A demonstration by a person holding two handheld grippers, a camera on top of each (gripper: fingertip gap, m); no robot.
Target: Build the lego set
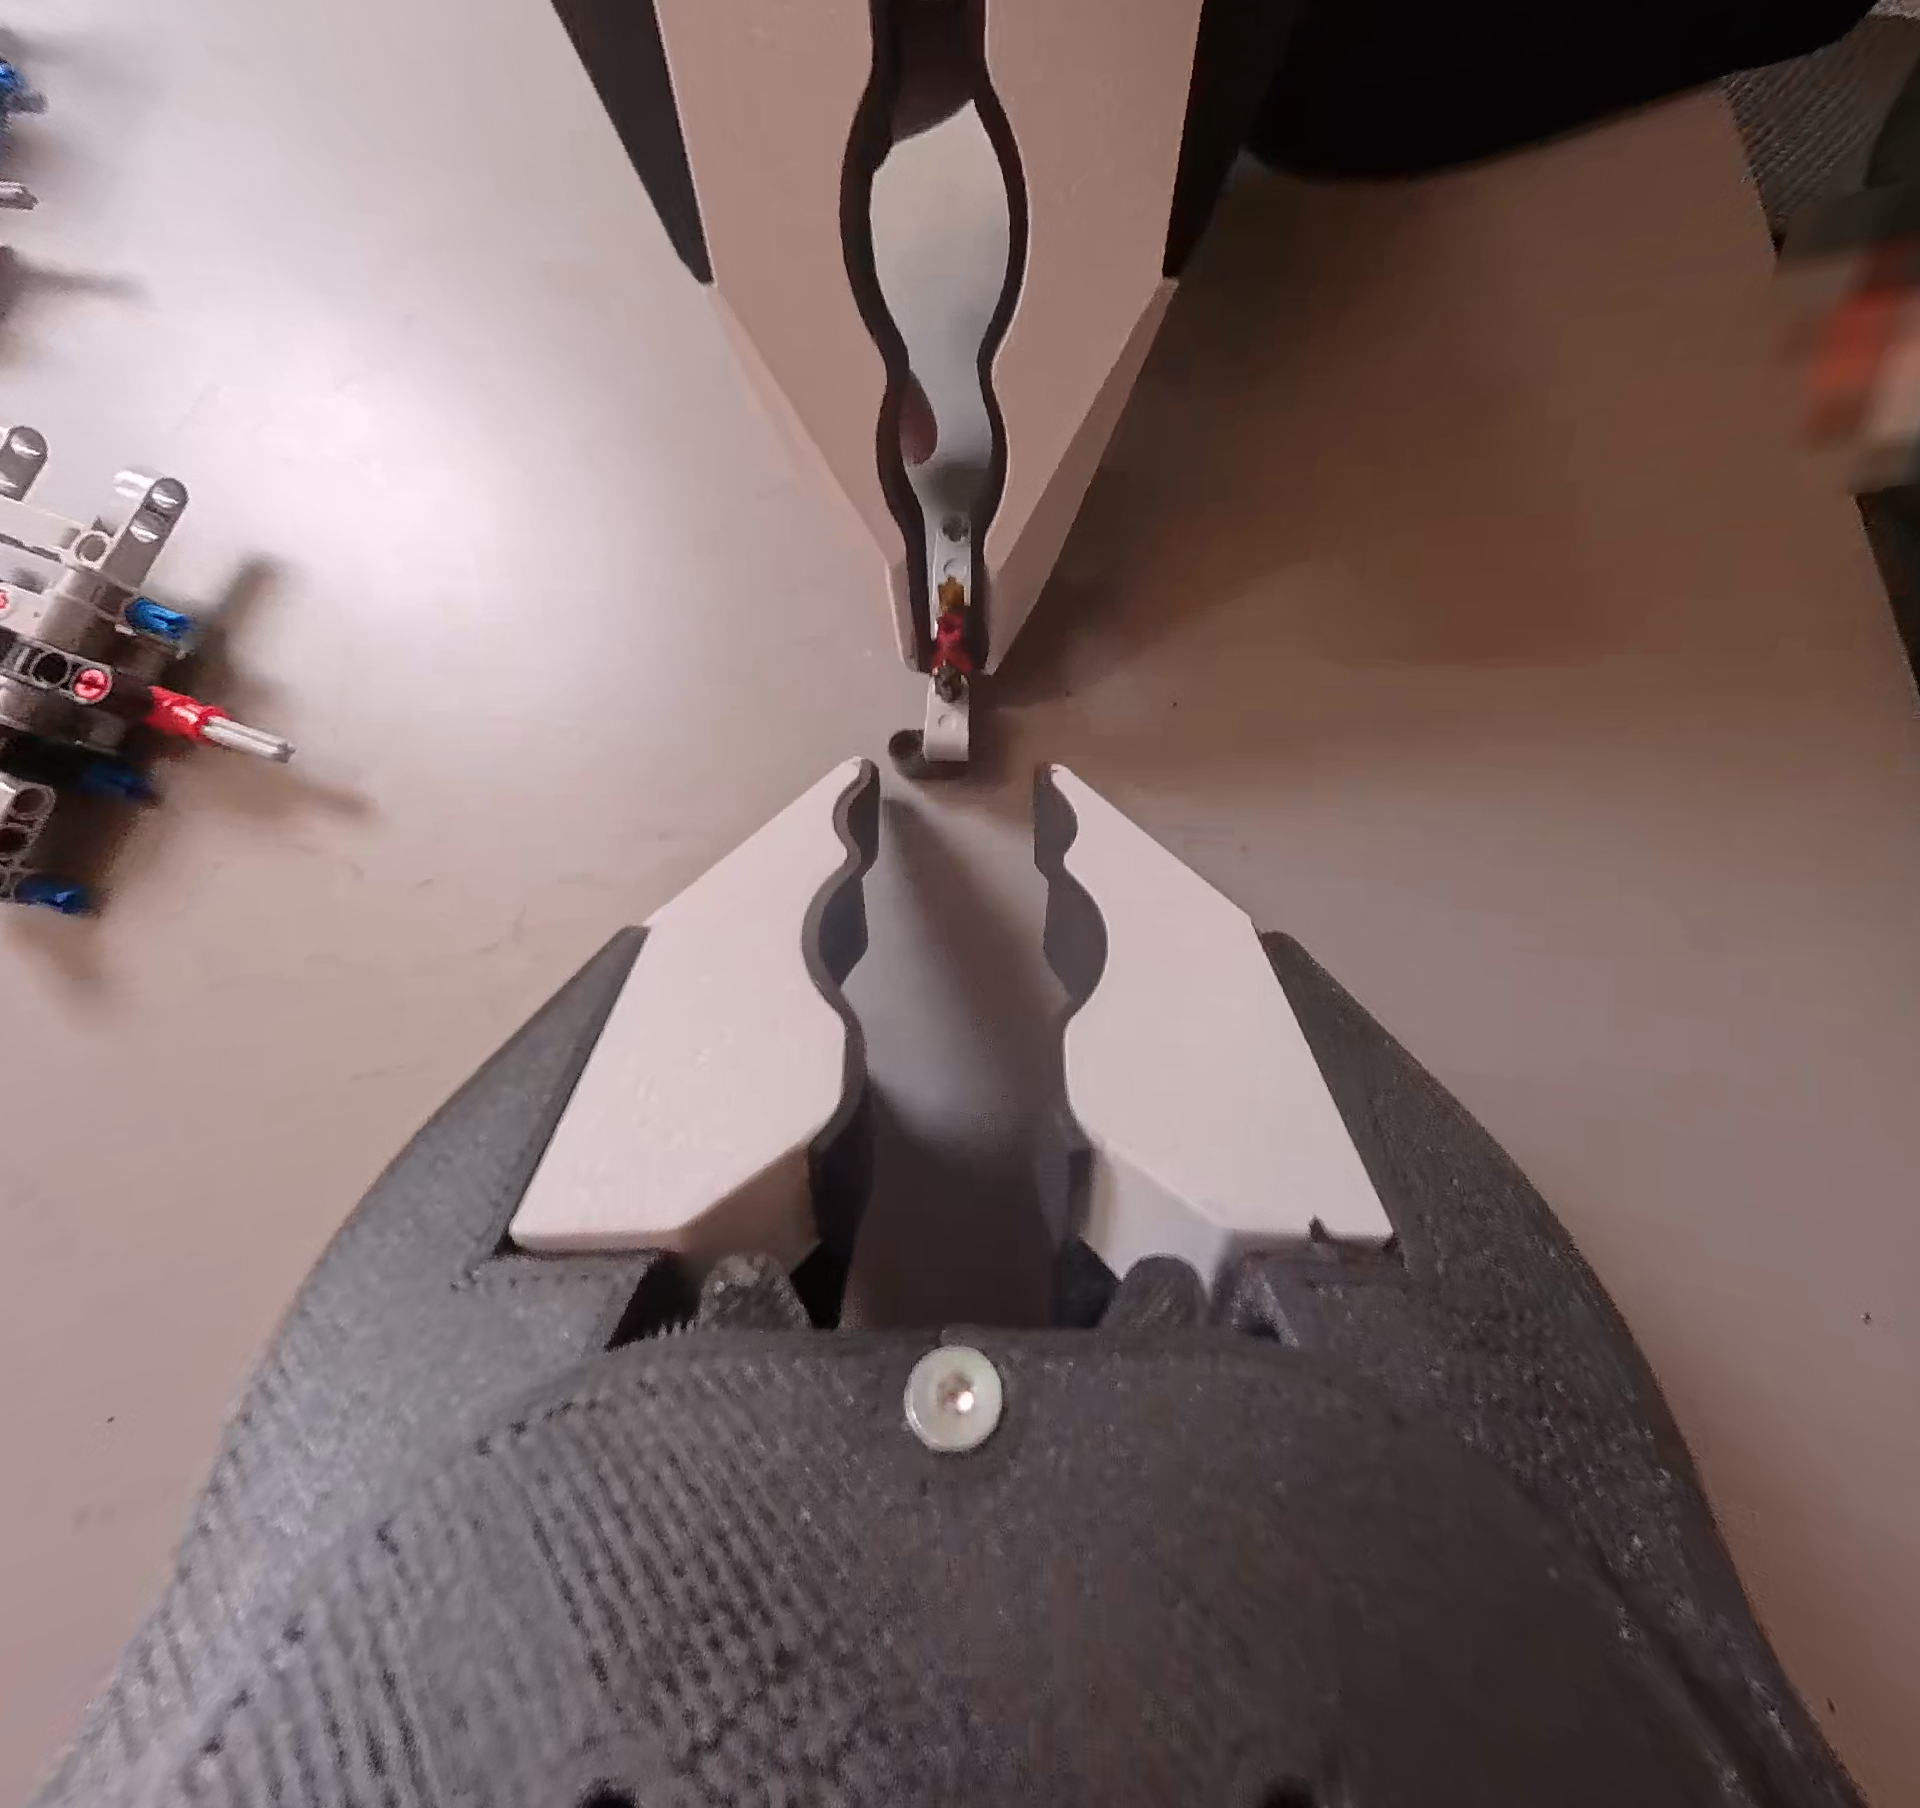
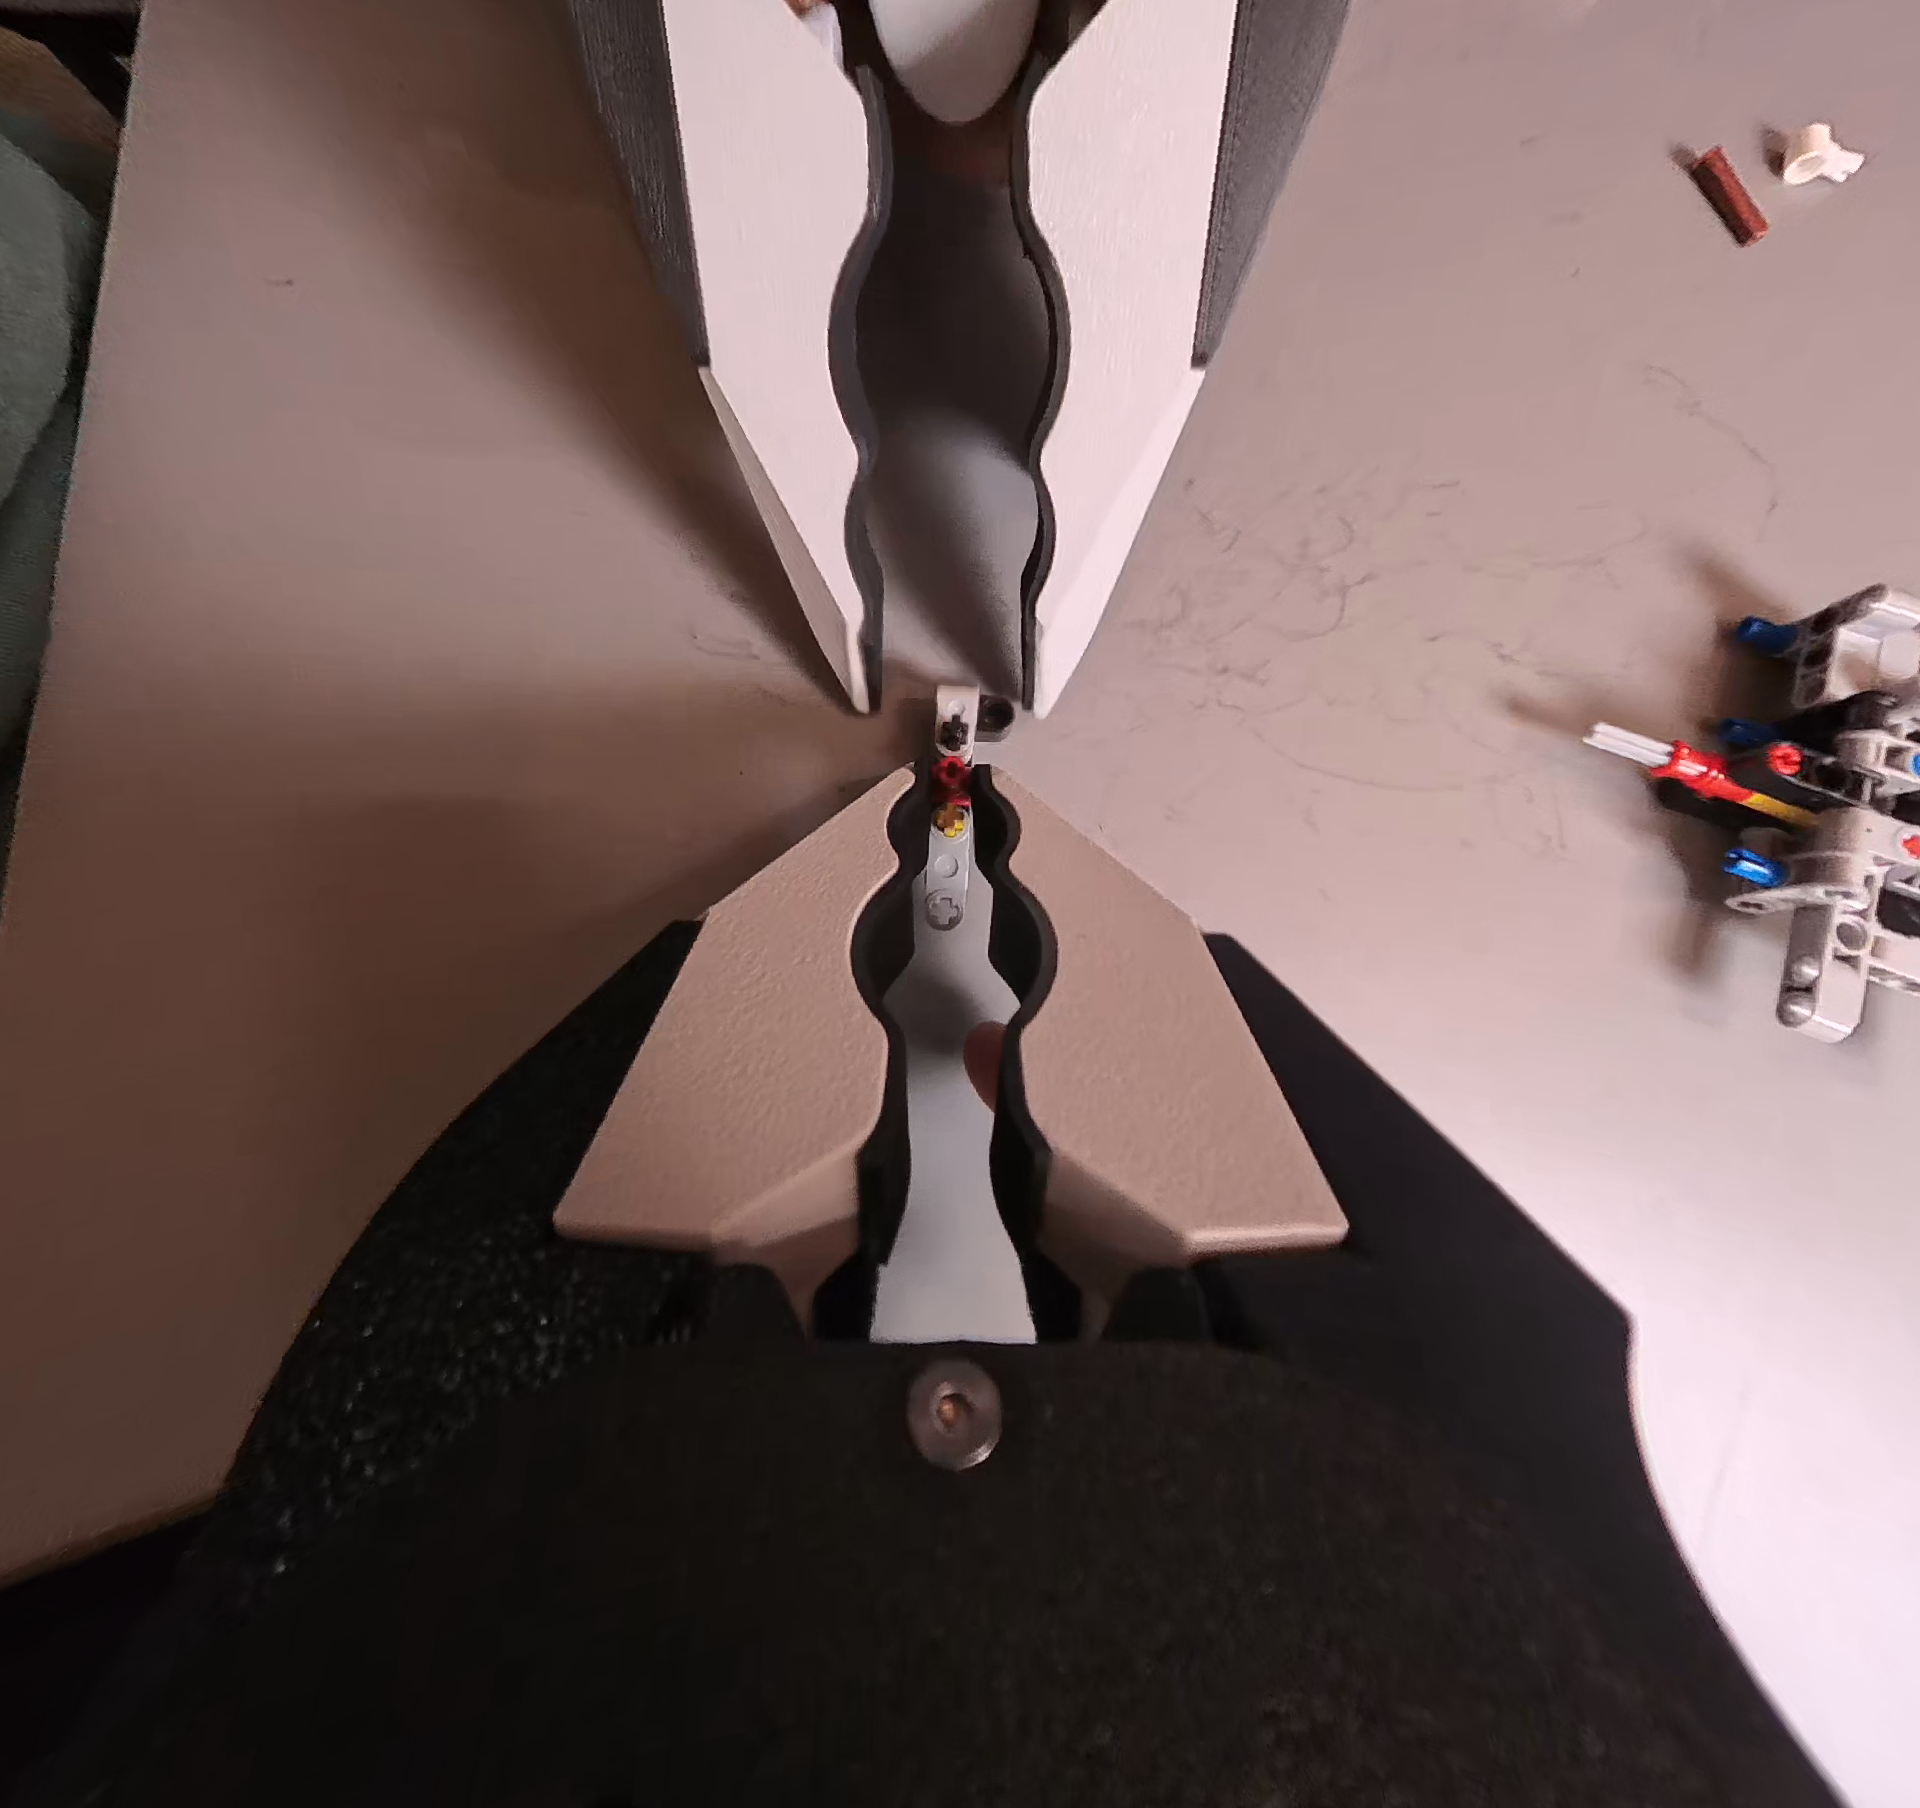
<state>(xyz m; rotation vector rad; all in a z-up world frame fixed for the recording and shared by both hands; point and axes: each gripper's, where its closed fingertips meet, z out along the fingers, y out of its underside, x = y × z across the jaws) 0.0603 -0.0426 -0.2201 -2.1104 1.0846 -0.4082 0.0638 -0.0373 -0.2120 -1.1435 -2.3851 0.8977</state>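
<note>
Right hand-held gripper (image 2: 951, 787) clamps a grey toy beam (image 2: 943, 901) above the desk (image 2: 416, 511); left hand-held gripper (image 1: 956, 782), fingers apart, faces its tip. A nudge could skew the beam.

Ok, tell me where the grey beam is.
The grey beam is clamped in the right claw, centre of both wrist views; its free end pokes out just short of the open left claw.

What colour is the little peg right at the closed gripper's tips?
Red, on a grey beam; clearest in the right wrist view.
</note>
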